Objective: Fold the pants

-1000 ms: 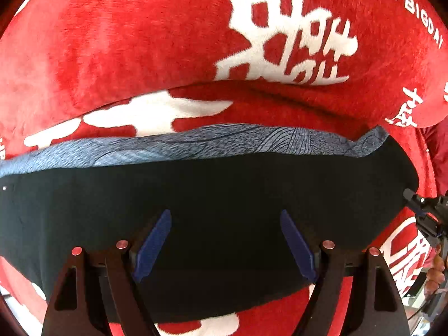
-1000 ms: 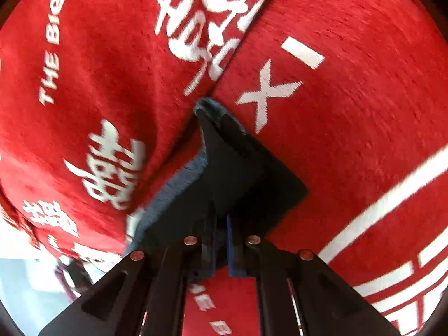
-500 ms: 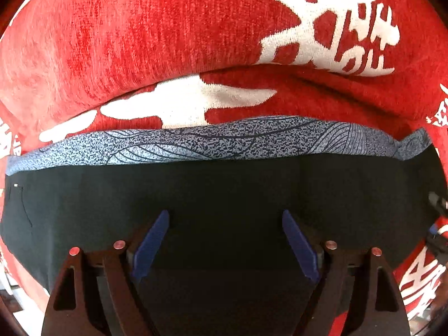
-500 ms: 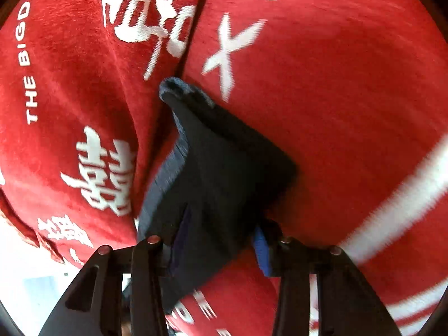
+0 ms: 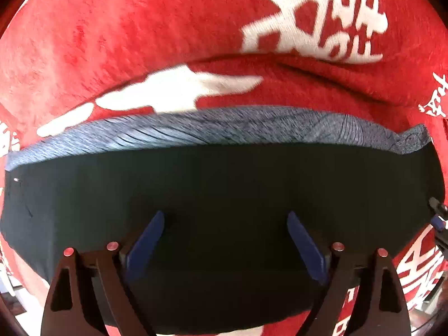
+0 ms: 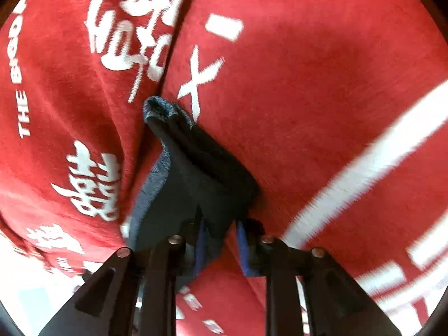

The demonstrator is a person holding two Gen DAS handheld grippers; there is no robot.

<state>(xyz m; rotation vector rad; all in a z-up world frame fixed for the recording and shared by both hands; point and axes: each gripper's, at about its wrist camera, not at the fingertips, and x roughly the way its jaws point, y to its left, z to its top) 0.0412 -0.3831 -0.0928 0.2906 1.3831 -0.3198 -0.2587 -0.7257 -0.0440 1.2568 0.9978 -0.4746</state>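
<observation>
The dark pants (image 5: 224, 190) lie folded on a red blanket, with a grey-blue patterned band (image 5: 196, 134) along the far edge. My left gripper (image 5: 225, 240) is open and hovers over the dark cloth, blue pads apart, holding nothing. In the right wrist view a corner of the pants (image 6: 196, 173) rises between the blue pads of my right gripper (image 6: 221, 240). The jaws stand partly apart with the cloth between them, and I cannot see if they pinch it. The right gripper also shows at the edge of the left wrist view (image 5: 439, 218).
The red blanket (image 5: 140, 42) with white characters and stripes covers the whole surface under the pants (image 6: 322, 84). A crease in the blanket runs behind the pants' far edge. A pale floor shows at the lower left (image 6: 25, 294).
The right gripper was shut on the pants' corner one second ago, then opened wide, and now stands narrower. The left gripper stayed open and shifted a little over the pants.
</observation>
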